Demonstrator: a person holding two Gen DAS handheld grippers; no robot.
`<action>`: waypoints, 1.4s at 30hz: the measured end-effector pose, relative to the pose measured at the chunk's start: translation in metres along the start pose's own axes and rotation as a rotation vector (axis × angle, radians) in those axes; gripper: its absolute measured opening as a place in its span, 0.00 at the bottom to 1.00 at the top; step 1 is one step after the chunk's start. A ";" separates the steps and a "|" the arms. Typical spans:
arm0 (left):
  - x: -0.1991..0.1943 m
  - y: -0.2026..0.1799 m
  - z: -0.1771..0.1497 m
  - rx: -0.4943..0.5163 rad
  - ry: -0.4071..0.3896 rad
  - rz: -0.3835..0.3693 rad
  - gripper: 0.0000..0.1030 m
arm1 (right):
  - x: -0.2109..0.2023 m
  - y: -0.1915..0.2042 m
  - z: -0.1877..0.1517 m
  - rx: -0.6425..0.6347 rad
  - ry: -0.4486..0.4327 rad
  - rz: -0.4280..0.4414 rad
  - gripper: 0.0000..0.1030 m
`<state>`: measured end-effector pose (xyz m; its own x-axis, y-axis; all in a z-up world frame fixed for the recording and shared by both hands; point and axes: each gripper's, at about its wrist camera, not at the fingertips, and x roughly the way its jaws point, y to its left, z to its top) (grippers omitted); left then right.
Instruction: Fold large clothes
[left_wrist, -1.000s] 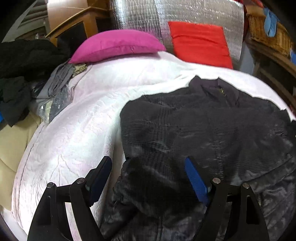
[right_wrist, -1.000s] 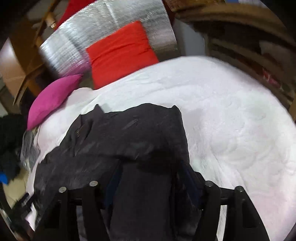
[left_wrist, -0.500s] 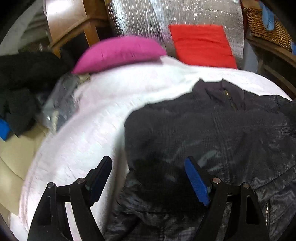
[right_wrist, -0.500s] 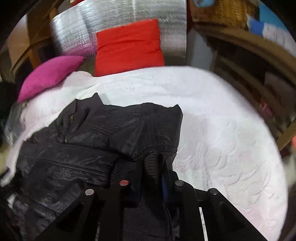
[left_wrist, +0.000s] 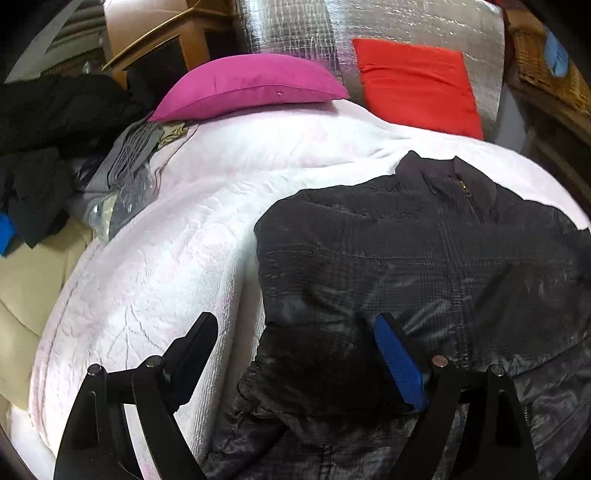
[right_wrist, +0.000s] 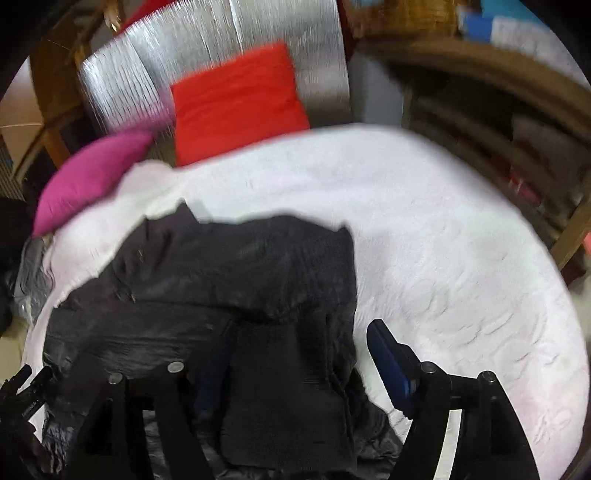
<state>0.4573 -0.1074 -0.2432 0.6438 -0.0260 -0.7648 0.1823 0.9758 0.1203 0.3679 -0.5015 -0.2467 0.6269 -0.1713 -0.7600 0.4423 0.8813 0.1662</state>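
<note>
A large black jacket (left_wrist: 424, 258) lies spread on a white bedspread (left_wrist: 159, 273), collar and zip toward the pillows. It also shows in the right wrist view (right_wrist: 229, 280), with a sleeve or side folded over its body. My left gripper (left_wrist: 295, 354) is open over the jacket's left edge, one finger above the bedspread, the other above the fabric. My right gripper (right_wrist: 299, 354) is open over the jacket's right edge; dark fabric lies between its fingers, and its left finger is partly hidden by the cloth.
A magenta pillow (left_wrist: 251, 85) and a red pillow (left_wrist: 417, 85) rest against a silver foil panel (left_wrist: 369, 26) at the bed's head. Dark and grey clothes (left_wrist: 48, 147) pile up left of the bed. Wooden shelving (right_wrist: 498, 122) stands on the right.
My right gripper was shut on the jacket fabric half a second ago and has now opened, letting it go. My left gripper stayed open and shifted only slightly.
</note>
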 end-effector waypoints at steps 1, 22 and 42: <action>0.000 -0.001 0.000 0.004 -0.001 0.006 0.84 | -0.009 0.003 -0.001 -0.016 -0.018 0.001 0.74; -0.040 -0.002 -0.015 0.036 -0.122 0.022 0.84 | 0.016 0.053 -0.045 -0.145 0.115 0.040 0.74; -0.006 -0.014 -0.022 0.090 -0.017 0.042 0.84 | 0.024 0.105 -0.067 -0.325 0.134 0.085 0.74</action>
<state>0.4347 -0.1159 -0.2545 0.6645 0.0099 -0.7472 0.2209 0.9526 0.2091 0.3867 -0.3832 -0.2891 0.5535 -0.0512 -0.8313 0.1521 0.9875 0.0405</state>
